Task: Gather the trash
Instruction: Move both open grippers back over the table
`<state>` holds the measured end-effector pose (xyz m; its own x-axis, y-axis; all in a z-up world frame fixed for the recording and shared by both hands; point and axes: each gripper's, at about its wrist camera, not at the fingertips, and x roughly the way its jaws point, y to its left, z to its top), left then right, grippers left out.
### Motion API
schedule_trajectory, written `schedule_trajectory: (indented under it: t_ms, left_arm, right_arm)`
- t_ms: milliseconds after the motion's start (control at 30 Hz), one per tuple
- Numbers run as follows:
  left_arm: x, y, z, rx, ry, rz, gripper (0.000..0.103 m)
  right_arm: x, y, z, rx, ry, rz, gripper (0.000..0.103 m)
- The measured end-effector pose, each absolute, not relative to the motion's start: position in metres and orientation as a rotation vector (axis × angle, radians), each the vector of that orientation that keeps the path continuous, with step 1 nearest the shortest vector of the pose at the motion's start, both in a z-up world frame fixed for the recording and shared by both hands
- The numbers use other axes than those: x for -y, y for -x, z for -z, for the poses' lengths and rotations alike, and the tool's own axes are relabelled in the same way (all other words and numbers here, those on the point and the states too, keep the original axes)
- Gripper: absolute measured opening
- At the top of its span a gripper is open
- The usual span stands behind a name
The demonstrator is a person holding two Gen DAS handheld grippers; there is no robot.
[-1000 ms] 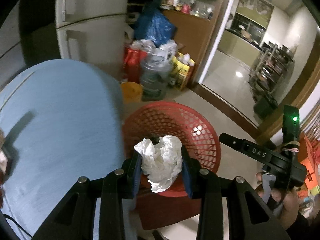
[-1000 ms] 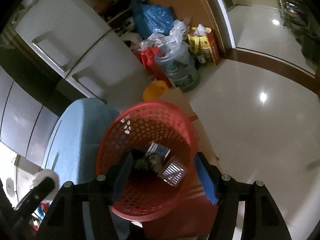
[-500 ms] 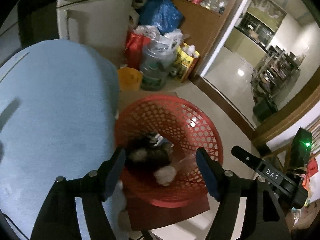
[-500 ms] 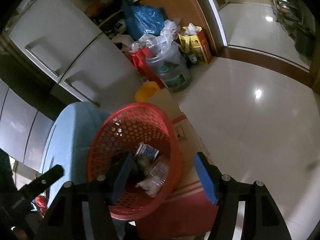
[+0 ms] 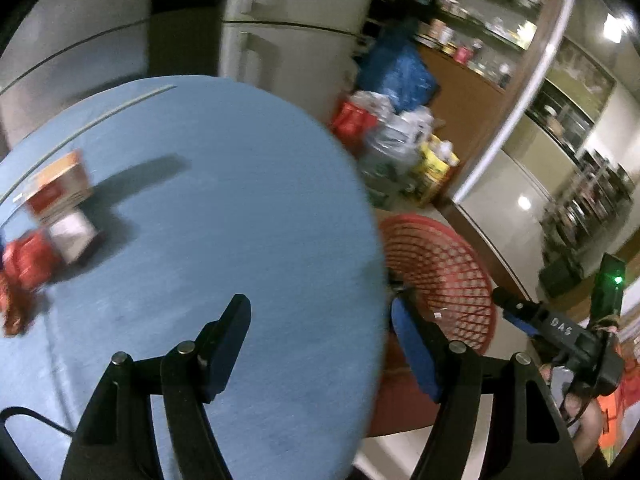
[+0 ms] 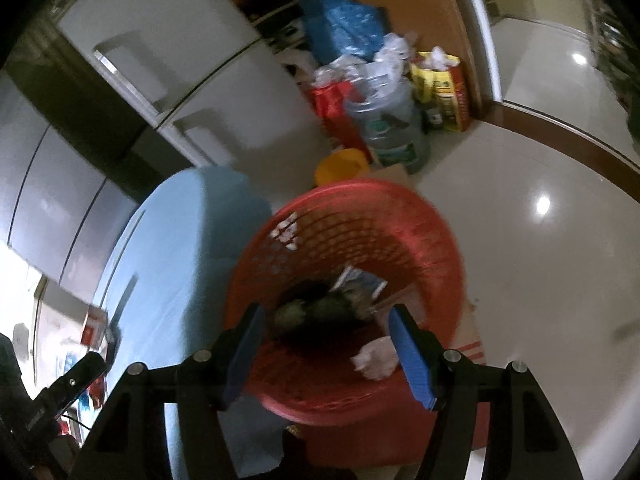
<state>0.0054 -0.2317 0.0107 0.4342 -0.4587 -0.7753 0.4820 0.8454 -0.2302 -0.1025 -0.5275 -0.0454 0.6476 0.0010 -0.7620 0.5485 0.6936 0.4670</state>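
A red mesh basket (image 6: 432, 236) stands on the floor beside the round blue table (image 5: 240, 208); it also shows in the left wrist view (image 5: 444, 264). A crumpled white paper (image 6: 376, 358) and other trash lie inside it. My left gripper (image 5: 320, 336) is open and empty over the table's right edge. My right gripper (image 6: 326, 352) is open and empty above the basket. A red and white carton (image 5: 60, 196) and a red wrapper (image 5: 20, 272) lie at the table's left.
A white fridge (image 6: 180, 80) stands behind the table. A water jug (image 6: 390, 128), a yellow tub (image 6: 342, 166), a red bag and a blue bag (image 6: 340, 28) crowd the floor near a wooden cabinet. The tiled floor (image 6: 540, 260) lies to the right.
My left gripper opened and dropped the white paper into the basket, then swung left over the table. My right gripper stayed open above the basket.
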Motion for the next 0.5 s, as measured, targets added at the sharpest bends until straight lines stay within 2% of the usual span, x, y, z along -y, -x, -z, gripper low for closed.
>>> schedule_trajectory:
  t_ms: [500]
  left_arm:
    - [0.04,-0.014,0.012,-0.949,0.195,0.17,0.074]
  right_arm:
    - [0.377,0.029,0.014,-0.91,-0.51,0.039,0.068]
